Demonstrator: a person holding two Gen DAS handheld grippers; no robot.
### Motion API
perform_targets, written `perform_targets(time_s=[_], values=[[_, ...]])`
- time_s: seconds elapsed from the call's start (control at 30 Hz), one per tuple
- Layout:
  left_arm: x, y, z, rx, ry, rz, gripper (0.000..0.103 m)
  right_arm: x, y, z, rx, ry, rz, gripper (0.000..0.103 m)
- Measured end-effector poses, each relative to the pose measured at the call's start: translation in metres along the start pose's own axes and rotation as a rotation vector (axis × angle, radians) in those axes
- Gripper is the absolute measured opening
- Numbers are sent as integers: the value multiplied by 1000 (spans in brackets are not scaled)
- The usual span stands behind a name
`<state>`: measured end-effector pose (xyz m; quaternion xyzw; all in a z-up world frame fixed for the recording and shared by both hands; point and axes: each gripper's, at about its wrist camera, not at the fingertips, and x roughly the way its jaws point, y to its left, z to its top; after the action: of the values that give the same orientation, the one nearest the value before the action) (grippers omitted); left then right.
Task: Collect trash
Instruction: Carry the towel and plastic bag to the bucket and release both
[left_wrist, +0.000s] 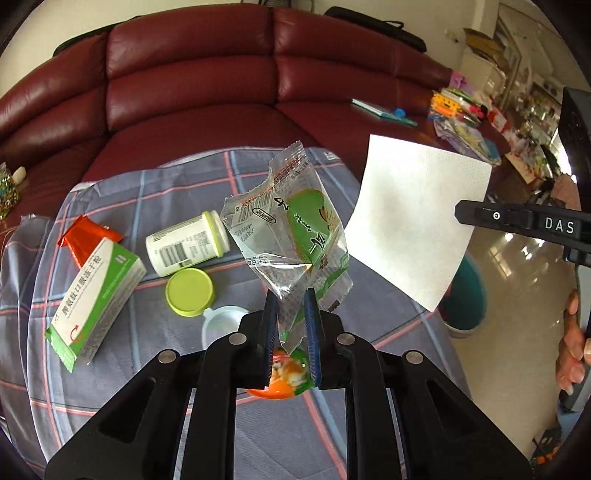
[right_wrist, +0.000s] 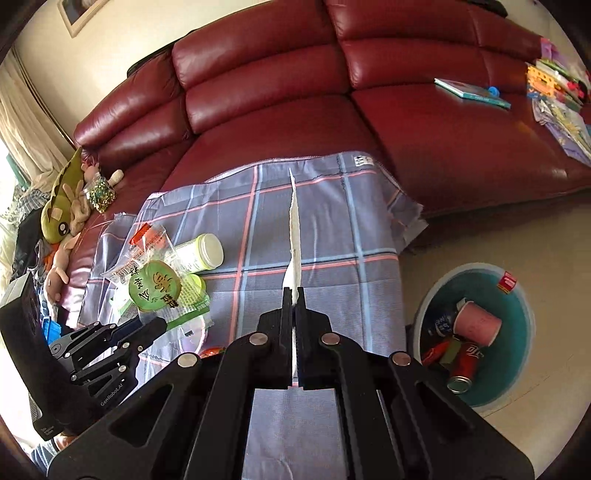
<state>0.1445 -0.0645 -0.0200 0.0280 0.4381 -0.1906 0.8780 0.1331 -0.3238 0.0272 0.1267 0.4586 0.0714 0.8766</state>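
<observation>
The left hand-held gripper pinches a torn snack wrapper above the plaid cloth; the right hand-held gripper is pressed onto a white paper sheet. Both grips look thin, so either may slip before the teal trash bin, perhaps.

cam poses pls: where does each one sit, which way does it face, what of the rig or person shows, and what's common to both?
Left wrist: sits on the left gripper, facing down over the plaid cloth toward the sofa; it holds a clear wrapper; the right gripper with a white tissue and a hand show at right.
Right wrist: sits on the right gripper, same way, tissue edge-on; the left gripper shows at left, a bin on the floor at right.
Shared: cloth, sofa, wrapper, tissue, white bottle.
</observation>
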Motion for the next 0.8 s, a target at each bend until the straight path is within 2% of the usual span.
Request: perform_targets(time_s=[0.43, 0.8], values=[[28, -112, 14, 155, 20, -106, 15, -62, -110, -24, 141, -63, -102, 1], [63, -174, 14, 235, 84, -142, 15, -81, -186, -53, 233, -60, -153, 1]])
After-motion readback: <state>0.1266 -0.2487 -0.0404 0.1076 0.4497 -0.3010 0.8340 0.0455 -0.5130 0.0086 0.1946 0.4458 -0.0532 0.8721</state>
